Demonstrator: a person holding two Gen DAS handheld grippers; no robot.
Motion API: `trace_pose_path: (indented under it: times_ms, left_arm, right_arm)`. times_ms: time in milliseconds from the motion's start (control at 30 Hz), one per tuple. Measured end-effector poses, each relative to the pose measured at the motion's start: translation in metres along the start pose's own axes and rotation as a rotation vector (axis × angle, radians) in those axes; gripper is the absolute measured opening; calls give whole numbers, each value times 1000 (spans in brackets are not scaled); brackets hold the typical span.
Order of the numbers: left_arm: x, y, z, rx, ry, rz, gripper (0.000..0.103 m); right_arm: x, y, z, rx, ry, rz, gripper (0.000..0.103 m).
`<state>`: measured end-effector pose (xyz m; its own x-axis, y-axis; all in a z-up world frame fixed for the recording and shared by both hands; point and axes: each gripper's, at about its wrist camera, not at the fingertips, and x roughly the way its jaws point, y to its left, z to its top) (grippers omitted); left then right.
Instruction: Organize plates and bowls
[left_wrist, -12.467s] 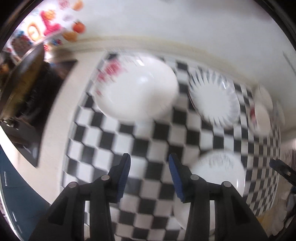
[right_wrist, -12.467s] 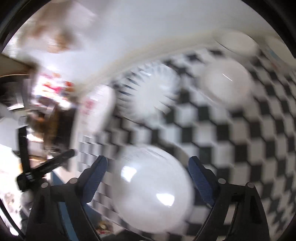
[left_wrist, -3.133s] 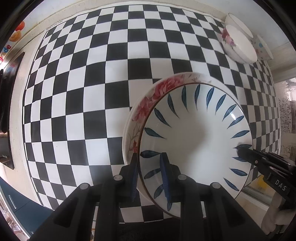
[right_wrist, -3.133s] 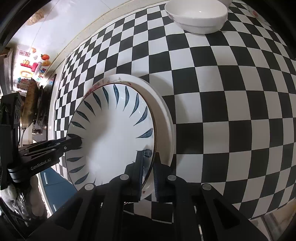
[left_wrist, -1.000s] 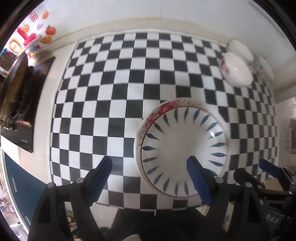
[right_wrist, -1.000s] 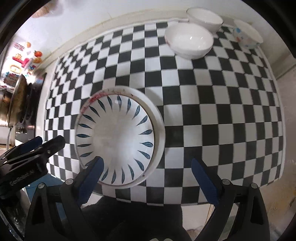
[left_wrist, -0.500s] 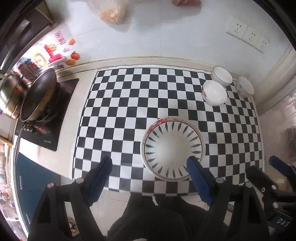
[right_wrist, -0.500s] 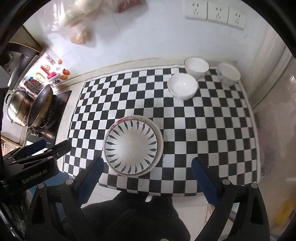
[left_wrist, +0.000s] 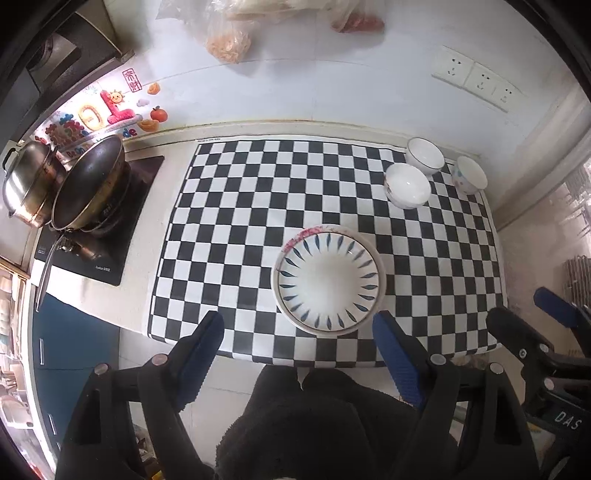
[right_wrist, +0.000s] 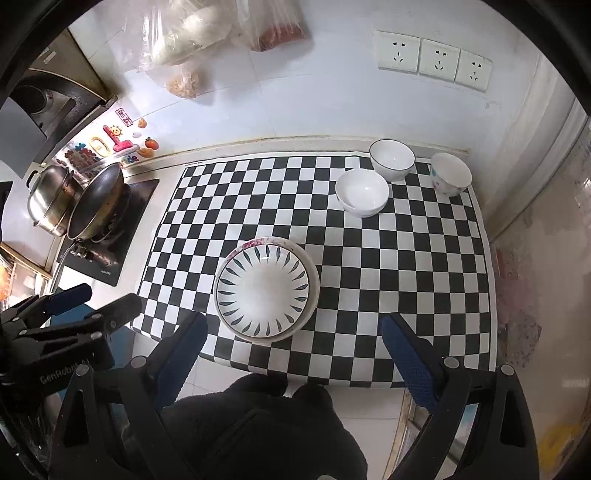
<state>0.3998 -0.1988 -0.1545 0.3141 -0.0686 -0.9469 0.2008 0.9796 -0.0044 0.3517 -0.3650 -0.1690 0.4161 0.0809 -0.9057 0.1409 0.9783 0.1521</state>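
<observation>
A stack of plates with a blue-leaf plate (left_wrist: 328, 282) (right_wrist: 263, 287) on top and a red-flowered plate's rim beneath sits near the front of the checkered mat (left_wrist: 236, 206) (right_wrist: 388, 266). Three bowls stand at the back right: a white stacked bowl (left_wrist: 407, 184) (right_wrist: 362, 191), a dark-rimmed bowl (left_wrist: 424, 155) (right_wrist: 392, 154) and a dotted bowl (left_wrist: 469, 174) (right_wrist: 450, 173). My left gripper (left_wrist: 298, 352) is open and empty, high above the counter's front edge. My right gripper (right_wrist: 293, 350) is open and empty, also high above it.
A wok (left_wrist: 90, 188) (right_wrist: 98, 201) and a steel pot (left_wrist: 29, 188) (right_wrist: 50, 199) sit on the stove at left. Plastic bags (right_wrist: 207, 40) hang on the wall. Sockets (right_wrist: 436, 55) are at upper right. The person's dark clothing (left_wrist: 314, 424) fills the bottom.
Both grippers have risen further up and back from the counter, still open; the plates and bowls look smaller. Nothing on the mat has moved.
</observation>
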Motion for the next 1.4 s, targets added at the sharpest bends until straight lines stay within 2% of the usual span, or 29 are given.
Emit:
trace_pose_path:
  times_ms: [200,333,467,633,700,800,967,1033,1100,1233,1267,1400]
  left_arm:
    - [5,-7,4,7,5,-12,82]
    - [13,-10,20,8,-78,-20,82]
    - [32,-19,48,56,-189,-9,82]
    - [73,-36,98,130,-208,-56,82]
    - [99,-50,123,172,-167,-64,82]
    - [131,-69,153,183,-137,-123,82]
    - [197,-99,200,251,-30,-212,80]
    - [221,-113,214,284,25,-224,73]
    - [245,-124,225,281,72,-229,58]
    - [289,-145,241,264,149,-242,56]
    - [296,-148,243,257,159,-238,49]
    - [330,-162,251,227,242,-252,39]
  right_arm:
    - [6,-8,4,21,5,-2,97]
    - [15,-24,14,78,-73,26,97]
    - [31,-44,32,123,-176,-6,97]
    - [68,-83,62,236,-181,-54,97]
    - [91,-102,78,282,-160,-64,97]
    - [132,-126,99,329,-109,-55,97]
    - [206,-163,133,383,-27,-34,95]
    - [234,-176,146,396,12,-29,92]
    - [256,-186,154,407,41,-19,91]
    - [301,-210,172,428,102,11,85]
    - [311,-215,173,434,118,21,83]
    - [348,-233,182,440,201,78,68]
